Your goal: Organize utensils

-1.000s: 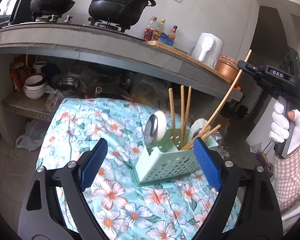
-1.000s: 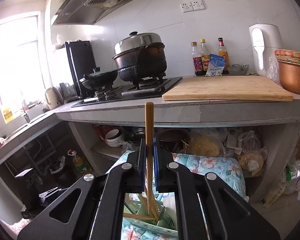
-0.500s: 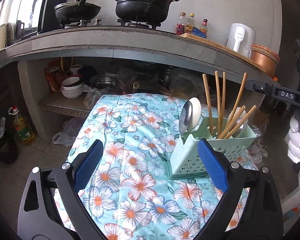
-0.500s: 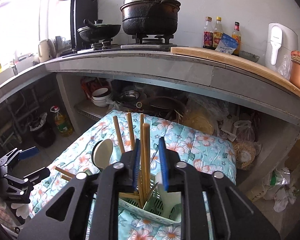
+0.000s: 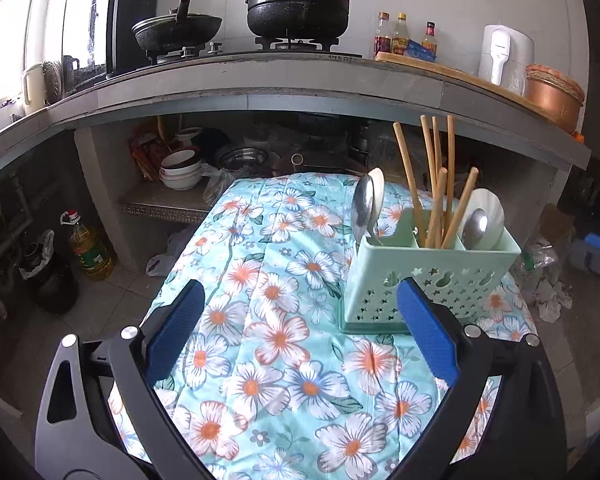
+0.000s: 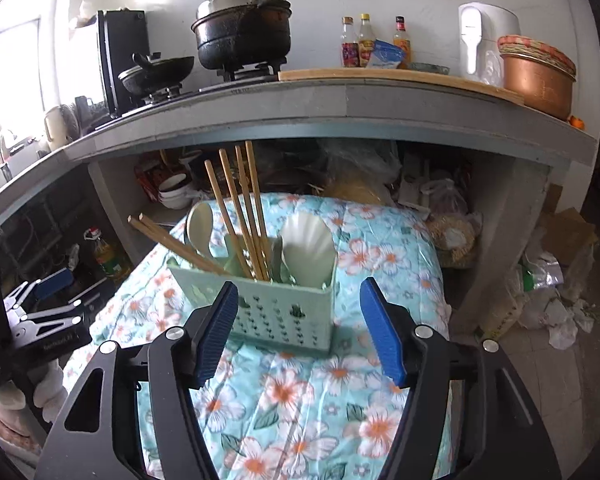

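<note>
A mint-green utensil caddy (image 5: 428, 280) stands on the floral tablecloth (image 5: 284, 336); it also shows in the right wrist view (image 6: 276, 304). Several wooden chopsticks (image 5: 436, 184) stand in its middle compartment, with spoons (image 5: 366, 204) at both ends. In the right wrist view the chopsticks (image 6: 240, 208) and a pale spoon (image 6: 308, 248) stick up from it. My left gripper (image 5: 296, 332) is open and empty, just in front of the caddy. My right gripper (image 6: 296, 328) is open and empty, a little in front of the caddy. The left gripper also shows at the left of the right wrist view (image 6: 48, 304).
A concrete counter (image 5: 260, 84) with pots, bottles and a kettle overhangs the table's far end. Bowls (image 5: 180, 168) sit on the shelf beneath it. An oil bottle (image 5: 88, 244) stands on the floor at left. Bags and litter (image 6: 548, 296) lie on the floor at right.
My right gripper let go of the chopstick, which now stands in the caddy, then opened wide and drew back. My left gripper stayed open and its view shifted left.
</note>
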